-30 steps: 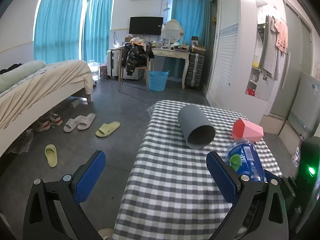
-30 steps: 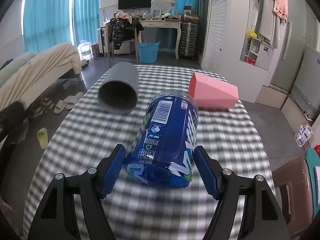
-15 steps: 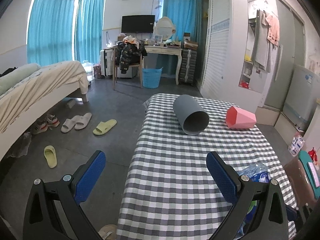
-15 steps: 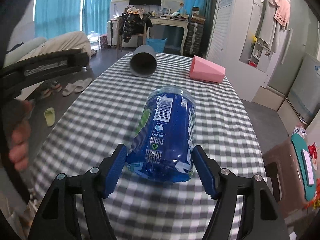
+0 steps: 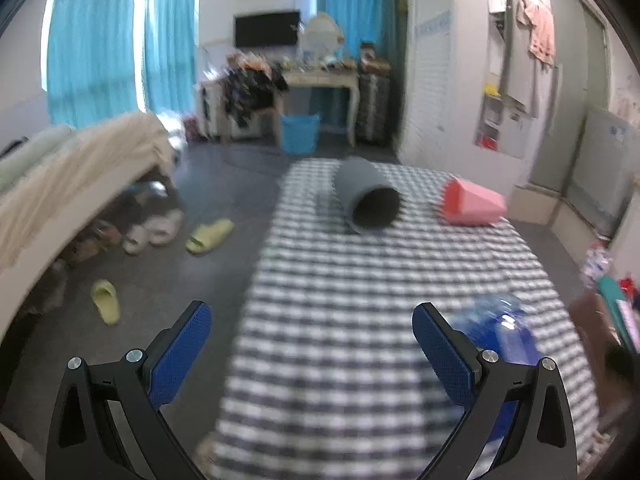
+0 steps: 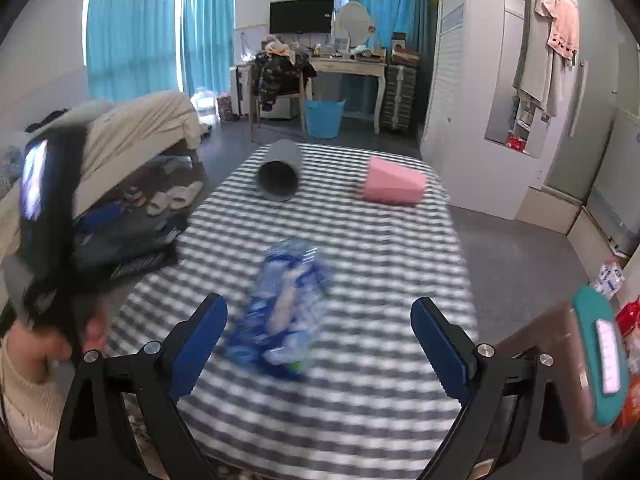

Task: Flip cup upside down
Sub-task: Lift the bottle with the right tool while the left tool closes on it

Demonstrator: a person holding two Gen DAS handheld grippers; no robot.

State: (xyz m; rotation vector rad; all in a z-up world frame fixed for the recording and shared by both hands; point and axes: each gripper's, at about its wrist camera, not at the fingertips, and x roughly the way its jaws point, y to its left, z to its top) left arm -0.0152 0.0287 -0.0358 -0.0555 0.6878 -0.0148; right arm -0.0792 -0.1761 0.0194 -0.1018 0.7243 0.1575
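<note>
A grey cup (image 5: 368, 198) (image 6: 279, 176) lies on its side at the far end of the checked table (image 5: 360, 320), its mouth towards me. A pink cup (image 5: 472, 203) (image 6: 394, 187) lies on its side to its right. A clear cup with blue print (image 6: 282, 304) (image 5: 500, 332) lies blurred on the near part of the cloth. My right gripper (image 6: 318, 336) is open, its fingers apart on either side of the blue cup without touching it. My left gripper (image 5: 312, 348) is open and empty over the table's near left edge.
A bed (image 5: 72, 176) and slippers (image 5: 208, 234) are on the floor to the left. A person's hand (image 6: 36, 344) holds the other gripper at the left of the right wrist view. A brown stool with a teal device (image 6: 600, 356) stands at the right.
My right gripper has opened and let go of the blue cup, which now lies on the cloth; the gripper has drawn back. The left wrist view has shifted and is blurred.
</note>
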